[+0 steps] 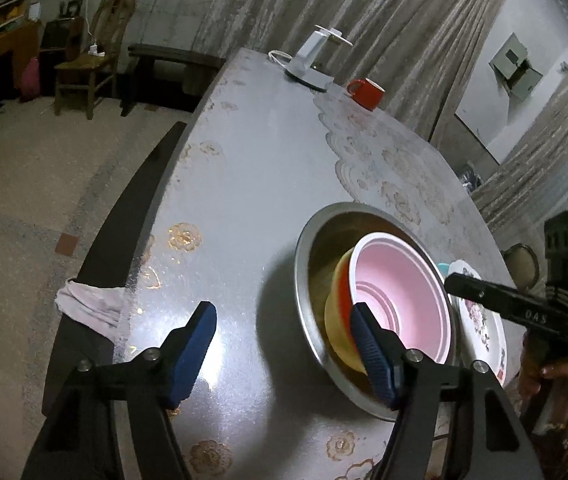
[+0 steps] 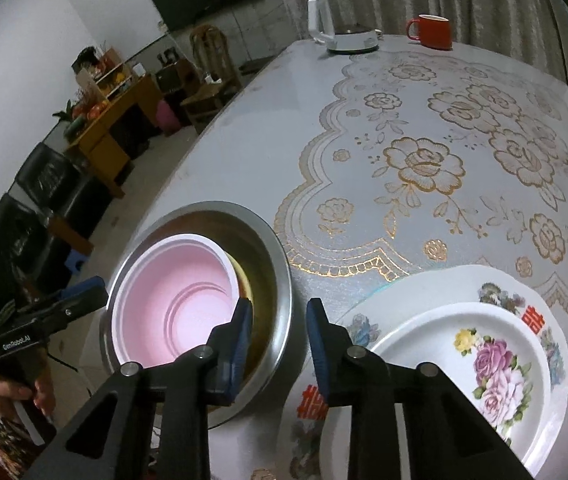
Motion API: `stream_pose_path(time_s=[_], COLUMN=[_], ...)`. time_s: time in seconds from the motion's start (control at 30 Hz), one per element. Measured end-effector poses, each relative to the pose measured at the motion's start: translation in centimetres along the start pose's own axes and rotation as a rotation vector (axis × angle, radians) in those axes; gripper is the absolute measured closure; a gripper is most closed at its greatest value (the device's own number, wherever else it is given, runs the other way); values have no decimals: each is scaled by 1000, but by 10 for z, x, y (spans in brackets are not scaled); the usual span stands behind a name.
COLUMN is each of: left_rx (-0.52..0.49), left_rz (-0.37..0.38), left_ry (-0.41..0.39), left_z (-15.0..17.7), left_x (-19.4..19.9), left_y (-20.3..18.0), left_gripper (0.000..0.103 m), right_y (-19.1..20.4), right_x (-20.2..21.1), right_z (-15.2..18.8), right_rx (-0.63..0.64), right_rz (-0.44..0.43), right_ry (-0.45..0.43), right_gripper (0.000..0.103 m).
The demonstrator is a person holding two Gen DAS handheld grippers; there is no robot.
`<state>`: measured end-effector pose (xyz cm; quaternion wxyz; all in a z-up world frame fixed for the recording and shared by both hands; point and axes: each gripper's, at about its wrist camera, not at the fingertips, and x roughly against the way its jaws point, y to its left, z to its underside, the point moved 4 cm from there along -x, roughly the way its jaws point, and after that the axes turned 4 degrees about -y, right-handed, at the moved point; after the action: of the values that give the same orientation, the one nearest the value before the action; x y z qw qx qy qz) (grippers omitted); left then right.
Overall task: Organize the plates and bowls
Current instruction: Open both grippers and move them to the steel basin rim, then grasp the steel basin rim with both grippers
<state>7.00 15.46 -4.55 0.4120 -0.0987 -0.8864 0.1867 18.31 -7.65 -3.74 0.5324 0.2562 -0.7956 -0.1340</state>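
White kettle [image 2: 340, 24], red mug [image 2: 433, 31] on table [image 2: 268, 128]

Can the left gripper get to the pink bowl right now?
Probably yes. The left gripper is open beside the pink bowl, which sits uncovered atop the stack in the metal basin; nothing blocks its rim.

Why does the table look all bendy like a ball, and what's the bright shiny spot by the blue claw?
Left wrist view: the fisheye lens bulges the table into a dome; a white glare spot sits beside the left claw, and the metal basin casts a dark shadow. Right wrist view: same curving, darkened corners, brighter picture, slightly soft flowered plate.
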Motion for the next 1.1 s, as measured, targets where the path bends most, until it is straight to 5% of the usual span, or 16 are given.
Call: stream_pose_path(time_s=[0.37,1.1], left_rx=[-38,-67], left_rz=[30,117], left_ry=[59,146], left_z=[11,12], left_x=[-12,-15], left_y=[-3,-4], left_gripper=[40,46], right_y=[-3,3], right_x=[-25,-42], right_z=[0,-1], right_rx=[33,82], right_rz=[-15,-77], right_ry=[91,129], right_gripper=[81,86])
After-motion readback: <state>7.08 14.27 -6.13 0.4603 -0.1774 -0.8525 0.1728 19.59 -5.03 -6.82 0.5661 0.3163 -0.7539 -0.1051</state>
